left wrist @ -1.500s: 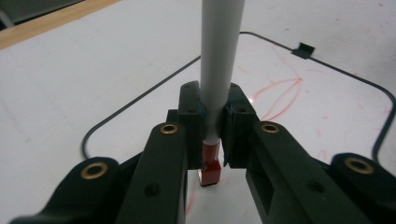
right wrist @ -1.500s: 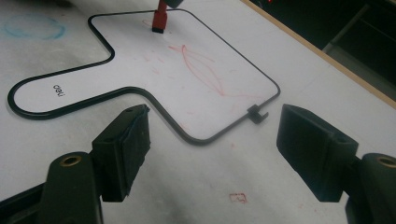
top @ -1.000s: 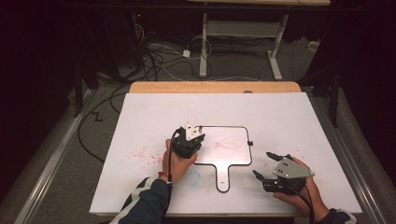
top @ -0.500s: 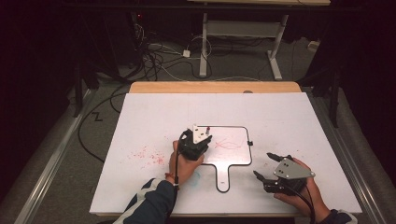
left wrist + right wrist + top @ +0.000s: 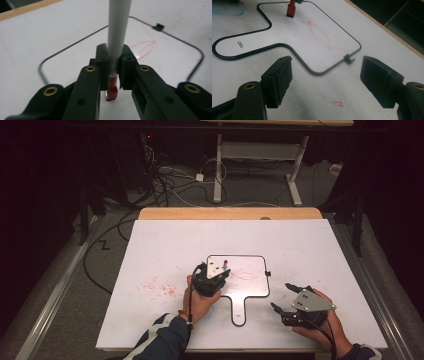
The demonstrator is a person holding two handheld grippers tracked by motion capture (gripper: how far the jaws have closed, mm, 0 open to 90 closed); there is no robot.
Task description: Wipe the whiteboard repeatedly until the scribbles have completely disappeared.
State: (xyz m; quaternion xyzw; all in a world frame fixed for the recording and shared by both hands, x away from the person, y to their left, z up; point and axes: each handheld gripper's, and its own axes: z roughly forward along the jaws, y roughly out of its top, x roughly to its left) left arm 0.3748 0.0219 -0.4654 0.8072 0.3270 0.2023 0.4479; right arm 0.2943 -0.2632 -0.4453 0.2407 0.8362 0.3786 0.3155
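left claw (image 5: 216, 276) clamped on a grey marker (image 5: 117, 37), red tip under the jaws just over the small whiteboard (image 5: 252, 285), red scribble (image 5: 145, 47) just ahead of it, right claw (image 5: 290, 299) jaws apart and empty, resting on the white counter (image 5: 165, 250) beside the board

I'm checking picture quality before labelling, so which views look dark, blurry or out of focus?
High view: room dark and soft, the white table lit and grainy. Left gripper view: the left claw and the marker are sharp, the board outline behind slightly soft. Right gripper view: evenly lit, the right claw mildly blurred, the red scribble clear.
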